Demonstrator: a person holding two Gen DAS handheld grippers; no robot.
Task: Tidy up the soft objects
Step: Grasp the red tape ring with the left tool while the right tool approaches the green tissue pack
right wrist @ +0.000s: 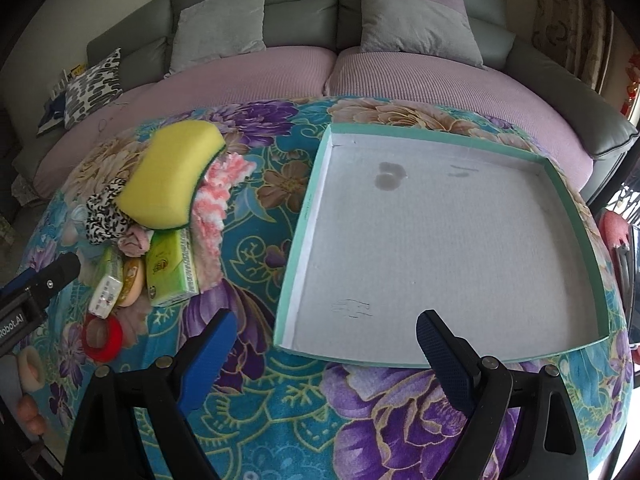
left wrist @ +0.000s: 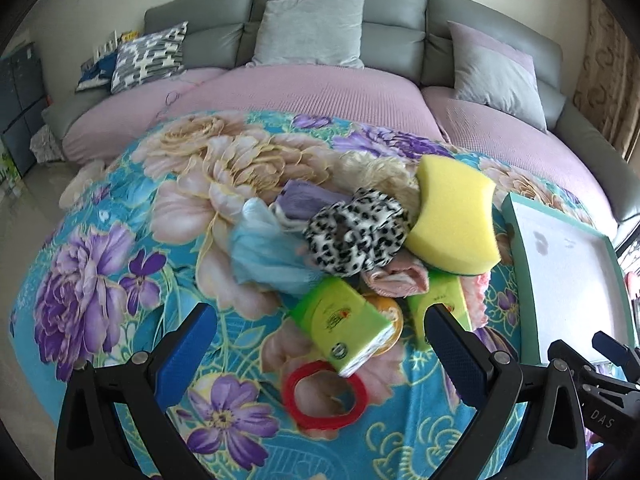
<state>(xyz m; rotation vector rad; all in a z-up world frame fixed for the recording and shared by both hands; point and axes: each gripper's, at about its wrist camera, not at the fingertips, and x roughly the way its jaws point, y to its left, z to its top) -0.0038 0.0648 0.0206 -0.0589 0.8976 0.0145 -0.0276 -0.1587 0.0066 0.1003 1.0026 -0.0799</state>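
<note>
Porous foam yellow sponge (left wrist: 456,216), fuzzy leopard-print cloth (left wrist: 356,236), glossy plastic-wrapped tissue packs (left wrist: 340,324), matt cardboard tray (right wrist: 440,248), fleecy floral blanket (right wrist: 256,420)

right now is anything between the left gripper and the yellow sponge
Yes. Two green tissue packs and a pink cloth lie between the open left gripper and the sponge, which sits atop the pile's far side.

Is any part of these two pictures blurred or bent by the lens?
Left wrist view: the sofa curves strongly toward the black corners, and the blue mesh looks slightly soft. Right wrist view: the tray edges bow outward; the picture is sharp, in even daylight without glare.
</note>
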